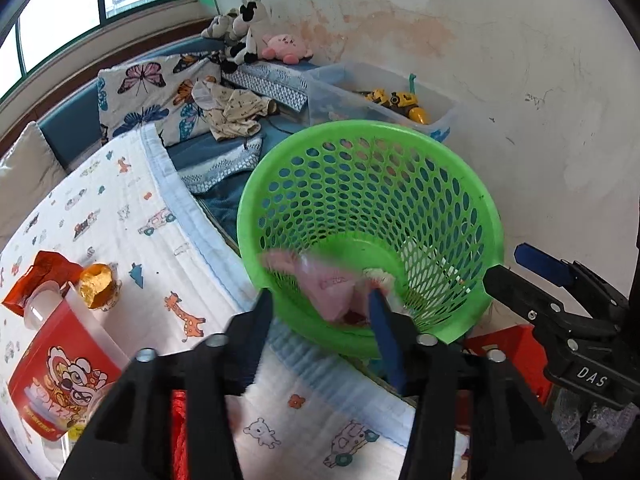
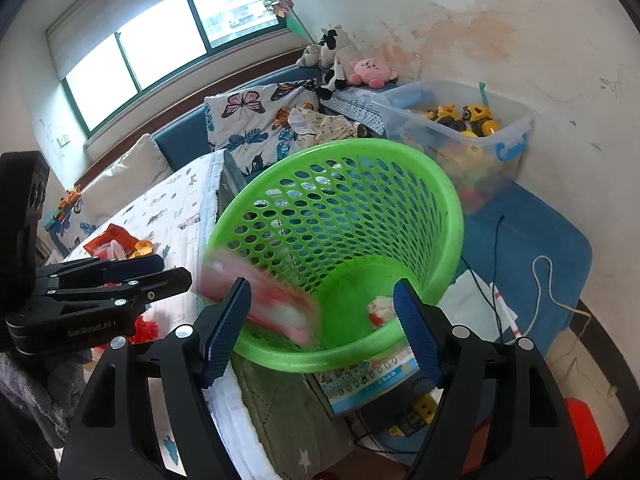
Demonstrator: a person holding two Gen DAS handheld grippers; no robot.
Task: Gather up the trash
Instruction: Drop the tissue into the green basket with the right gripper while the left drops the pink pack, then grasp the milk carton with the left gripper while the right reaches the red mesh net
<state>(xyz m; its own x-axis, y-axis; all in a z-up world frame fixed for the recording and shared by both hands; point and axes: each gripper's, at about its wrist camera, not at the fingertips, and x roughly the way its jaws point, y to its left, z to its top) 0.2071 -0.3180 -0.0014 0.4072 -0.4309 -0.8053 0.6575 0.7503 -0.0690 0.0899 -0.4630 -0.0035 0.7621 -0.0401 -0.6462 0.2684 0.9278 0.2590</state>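
Pink wrapper blurred between right gripper fingers

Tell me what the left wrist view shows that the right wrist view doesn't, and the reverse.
Only the left wrist view: a red printed cup lying on the quilt, close to the camera, and a red crate below the basket. Only the right wrist view: a blue mat with a white cord and a printed booklet under the basket. Both: the green basket, a blurred pink wrapper at its mouth, a small crumpled piece inside, and the toy bin.
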